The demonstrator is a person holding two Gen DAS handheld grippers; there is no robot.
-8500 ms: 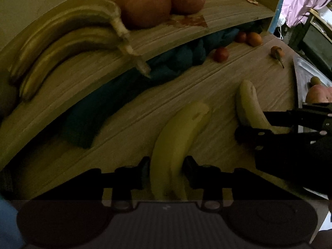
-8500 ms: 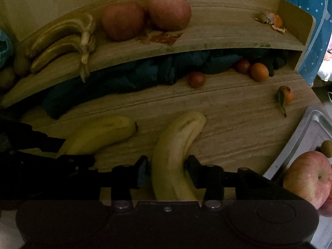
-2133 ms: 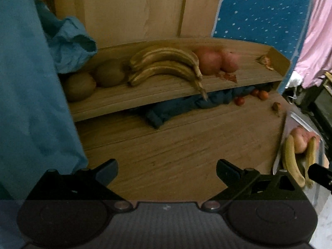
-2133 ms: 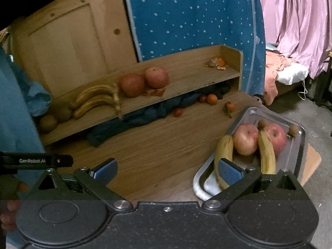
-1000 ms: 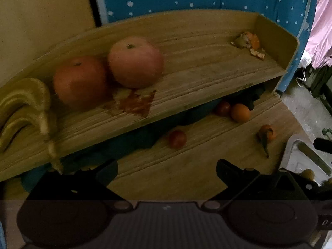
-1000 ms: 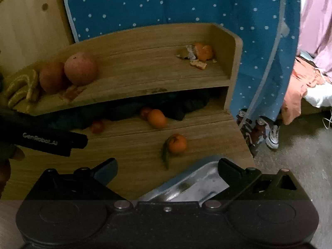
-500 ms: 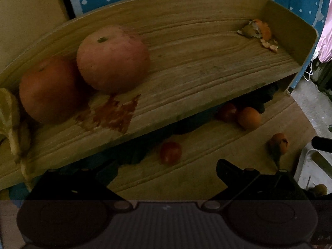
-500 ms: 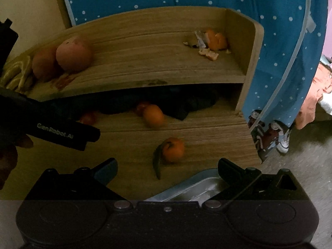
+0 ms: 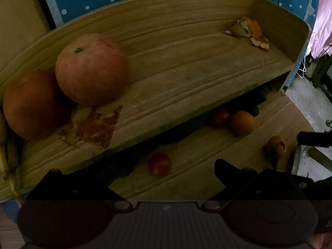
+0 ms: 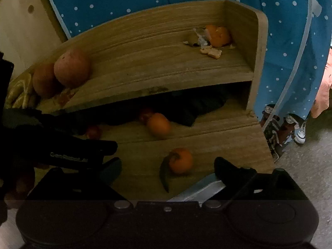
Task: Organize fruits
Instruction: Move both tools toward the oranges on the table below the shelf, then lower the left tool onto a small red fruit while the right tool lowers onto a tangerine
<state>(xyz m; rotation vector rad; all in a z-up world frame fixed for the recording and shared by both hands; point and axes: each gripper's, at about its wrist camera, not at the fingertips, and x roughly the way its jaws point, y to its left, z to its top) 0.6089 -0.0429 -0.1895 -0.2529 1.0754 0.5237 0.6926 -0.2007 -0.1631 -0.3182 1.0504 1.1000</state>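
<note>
Both claws gape empty: the left gripper (image 9: 166,172) faces a small red fruit (image 9: 159,163) at twelve o'clock, the right gripper (image 10: 167,171) a leafy tangerine (image 10: 181,160). Each looks light, round and soft-skinned (likely to roll), best pinched gently across the middle.

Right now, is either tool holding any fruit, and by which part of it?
Nothing is held. The left tool and the right tool are both open, with only the wooden tabletop between their fingers.
</note>
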